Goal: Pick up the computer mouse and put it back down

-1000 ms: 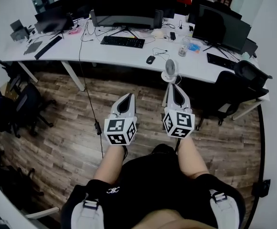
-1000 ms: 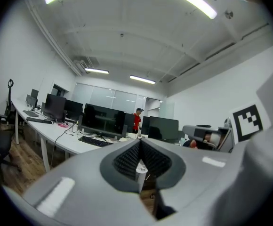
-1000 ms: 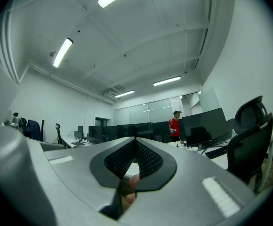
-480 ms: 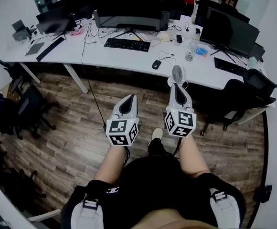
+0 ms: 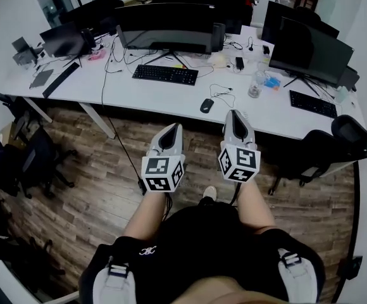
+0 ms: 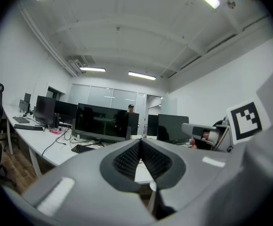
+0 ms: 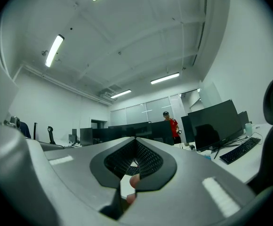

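mouse lies on the desk, right of the keyboard.

- Long white desk on a wood-plank floor.
- Black mouse near the front edge, cable trailing back.
- Black keyboard before a wide curved monitor.
- Further right: clear bottle, second monitor, second keyboard.
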Tool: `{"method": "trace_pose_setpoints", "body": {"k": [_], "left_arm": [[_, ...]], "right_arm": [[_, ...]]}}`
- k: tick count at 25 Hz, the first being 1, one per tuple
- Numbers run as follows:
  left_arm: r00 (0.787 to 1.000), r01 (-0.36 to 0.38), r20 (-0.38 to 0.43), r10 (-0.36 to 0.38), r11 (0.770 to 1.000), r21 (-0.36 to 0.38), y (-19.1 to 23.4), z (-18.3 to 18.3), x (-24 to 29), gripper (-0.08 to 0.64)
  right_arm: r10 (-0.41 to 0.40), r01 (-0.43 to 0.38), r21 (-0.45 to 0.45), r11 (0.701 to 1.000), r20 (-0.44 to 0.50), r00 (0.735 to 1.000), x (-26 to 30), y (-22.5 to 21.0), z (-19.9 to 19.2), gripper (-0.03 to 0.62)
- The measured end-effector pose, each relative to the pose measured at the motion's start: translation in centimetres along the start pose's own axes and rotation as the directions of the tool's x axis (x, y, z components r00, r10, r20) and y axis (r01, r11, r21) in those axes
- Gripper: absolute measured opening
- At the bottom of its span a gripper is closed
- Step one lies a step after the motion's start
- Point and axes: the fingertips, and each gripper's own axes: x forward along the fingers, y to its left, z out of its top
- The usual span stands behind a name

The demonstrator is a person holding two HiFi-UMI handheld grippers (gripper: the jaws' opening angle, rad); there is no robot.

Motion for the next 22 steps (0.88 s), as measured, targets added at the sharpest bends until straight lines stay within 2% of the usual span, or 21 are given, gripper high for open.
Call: {"method": "trace_pose_setpoints", "body": {"k": [5,13,22], "left_arm": [[0.999,0.012,-0.032,-0.012,1.0,-0.003,0.5,0.2,7.0,0.054],[0.996,0.042,-0.08,-0.042,0.999,-0.003,-0.2,-0.6,16.7,0.054],[0.992,0.055,-0.116,-0.055,0.998,0.002,0.1,-1.7,22.9,0.054]], "right_arm": [[-0.022,0.022,-0.029,0.999,-0.001,1.0,5.1,-3.1,-0.3,-0.002],[-0.051,0.051,0.015,0.999,-0.039,0.998,12.0,-8.8,-2.2,-0.002],[-0.072,0.074,0.035,0.997,-0.071,0.995,16.2,-12.3,-3.6,-0.002]]}}
